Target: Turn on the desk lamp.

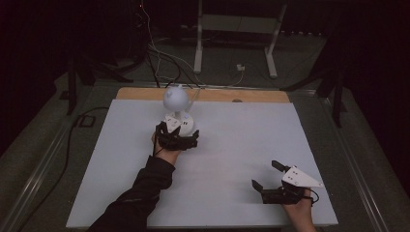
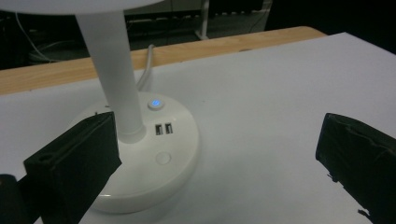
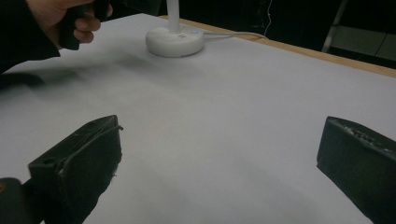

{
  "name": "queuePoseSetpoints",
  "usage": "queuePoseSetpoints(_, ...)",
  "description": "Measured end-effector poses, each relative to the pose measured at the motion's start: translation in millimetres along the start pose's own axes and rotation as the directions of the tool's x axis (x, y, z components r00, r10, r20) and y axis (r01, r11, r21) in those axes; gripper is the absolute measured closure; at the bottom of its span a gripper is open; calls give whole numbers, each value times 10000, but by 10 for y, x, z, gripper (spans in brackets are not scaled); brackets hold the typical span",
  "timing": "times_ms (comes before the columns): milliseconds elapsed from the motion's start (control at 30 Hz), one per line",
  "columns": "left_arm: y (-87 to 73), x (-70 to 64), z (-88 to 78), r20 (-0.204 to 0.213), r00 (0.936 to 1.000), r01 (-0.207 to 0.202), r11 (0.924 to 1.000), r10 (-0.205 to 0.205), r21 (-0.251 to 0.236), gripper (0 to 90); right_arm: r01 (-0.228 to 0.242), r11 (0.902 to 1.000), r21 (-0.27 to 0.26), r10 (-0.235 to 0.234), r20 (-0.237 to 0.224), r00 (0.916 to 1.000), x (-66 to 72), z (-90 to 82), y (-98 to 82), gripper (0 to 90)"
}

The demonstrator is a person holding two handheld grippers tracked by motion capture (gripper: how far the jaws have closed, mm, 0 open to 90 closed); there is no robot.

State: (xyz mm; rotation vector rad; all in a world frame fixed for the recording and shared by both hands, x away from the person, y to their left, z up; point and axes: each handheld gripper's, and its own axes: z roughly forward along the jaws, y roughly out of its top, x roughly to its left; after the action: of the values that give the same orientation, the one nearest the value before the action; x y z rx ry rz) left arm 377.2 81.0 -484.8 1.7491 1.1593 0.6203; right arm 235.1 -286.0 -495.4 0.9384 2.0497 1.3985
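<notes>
A white desk lamp stands at the back middle of the table, with a round head (image 1: 175, 98) over a disc base (image 1: 186, 123). In the left gripper view the base (image 2: 140, 163) carries a blue-lit button (image 2: 156, 103), two USB ports (image 2: 163, 129) and a plain round button (image 2: 163, 158); the stem (image 2: 114, 70) rises from it. My left gripper (image 1: 177, 133) is open at the base's near side, its left jaw over the base's left part and its midpoint (image 2: 217, 158) over bare table. My right gripper (image 1: 266, 174) rests open at the near right, holding nothing (image 3: 219, 158).
A white sheet (image 1: 232, 140) covers the table, with a wooden strip (image 1: 208, 94) along its far edge. The lamp's white cable (image 2: 147, 65) runs off the back. In the right gripper view the lamp base (image 3: 175, 41) and the person's left hand (image 3: 70, 21) sit far off.
</notes>
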Motion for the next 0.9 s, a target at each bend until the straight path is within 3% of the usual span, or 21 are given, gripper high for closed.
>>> queuePoseSetpoints(133, -13, 43, 55, -97, 9997, 210, 9997, -209, 155, 61, -14, 10000, 8, 14, -12, 10000, 2, 2, -1, 0)
queuePoseSetpoints(267, -28, 52, 113, -408, 9991, 136, 9988, -117, 461, 83, -5, 10000, -5, 5, -7, 10000, 0, 2, 0, 0)
queuePoseSetpoints(367, -35, 53, 137, -561, 9983, 162, 9986, -134, 494, 163, -8, 10000, 4, 8, -15, 10000, 1, 1, -2, 0)
queuePoseSetpoints(633, -45, 36, 132, -1137, 9935, 11, 9996, 22, 292, 522, 0, 10000, -20, 0, -22, 10000, 0, 1, -1, 0)
queuePoseSetpoints(900, -37, 103, 156, -1204, 9927, 116, 9994, -75, 334, 792, 2, 10000, 21, -2, -32, 10000, 3, 3, -4, 0)
